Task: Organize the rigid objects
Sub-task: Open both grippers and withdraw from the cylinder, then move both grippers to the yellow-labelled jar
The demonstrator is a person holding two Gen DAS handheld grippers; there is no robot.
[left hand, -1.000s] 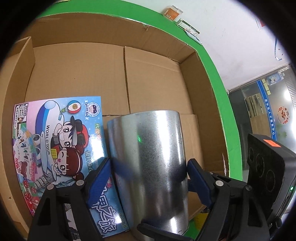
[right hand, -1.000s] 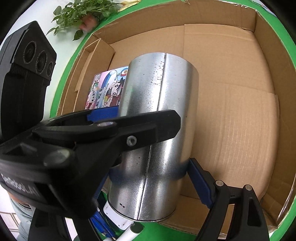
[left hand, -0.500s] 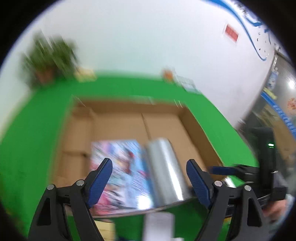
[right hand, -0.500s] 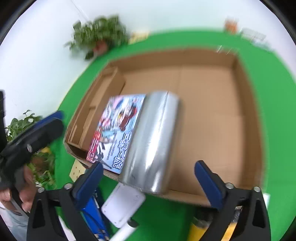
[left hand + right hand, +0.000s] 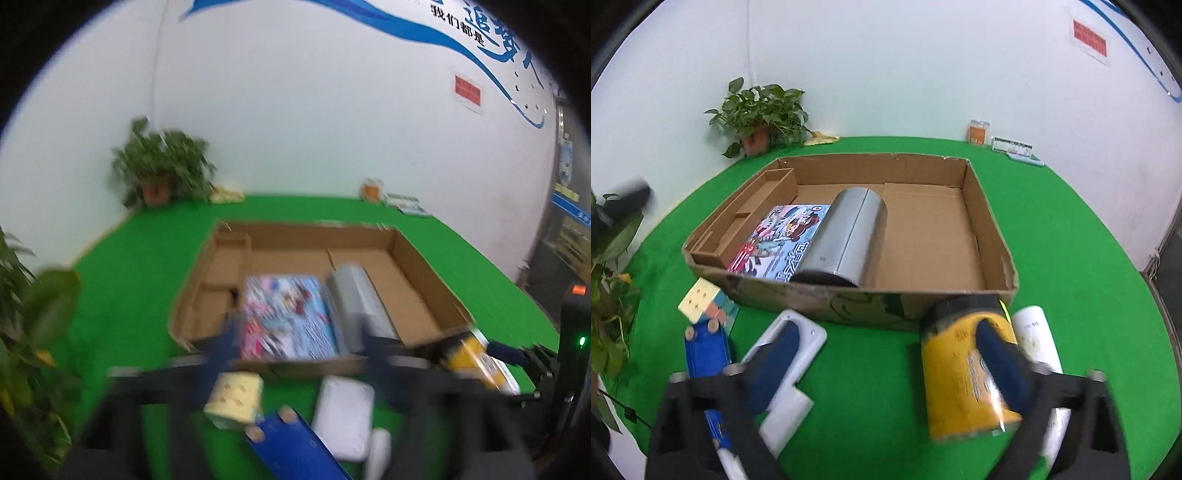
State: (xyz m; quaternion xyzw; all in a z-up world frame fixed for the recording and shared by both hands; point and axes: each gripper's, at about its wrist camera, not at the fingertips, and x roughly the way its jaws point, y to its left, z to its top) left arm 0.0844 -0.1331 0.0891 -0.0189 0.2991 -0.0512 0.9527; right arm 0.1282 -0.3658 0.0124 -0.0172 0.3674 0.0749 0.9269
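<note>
Ahead of both jaws: metal cylinder (image 5: pixel 849 236) lying in cardboard box (image 5: pixel 871 166), touching game box (image 5: pixel 775 240). Placement judged done. Left gripper (image 5: pixel 297 343) blurred, just closing, empty. Right gripper (image 5: pixel 886 343) just closing, part-open, empty; yellow can (image 5: pixel 953 369) behind its right pad. Next: straddle can squarely.

A plain white wall (image 5: pixel 923 66) runs behind the round table covered in bright green felt (image 5: pixel 1071 266), with a vertical corner seam up its left part. A blue painted swoosh (image 5: pixel 424 33) with dark lettering sweeps across the top of the wall, above a small red notice (image 5: pixel 467 90). A leafy potted plant in a terracotta pot (image 5: pixel 759 114) stands at the table's far left edge against the wall. More green leaves (image 5: pixel 33 314) crowd in from the left. Flat, even light throughout.
</note>
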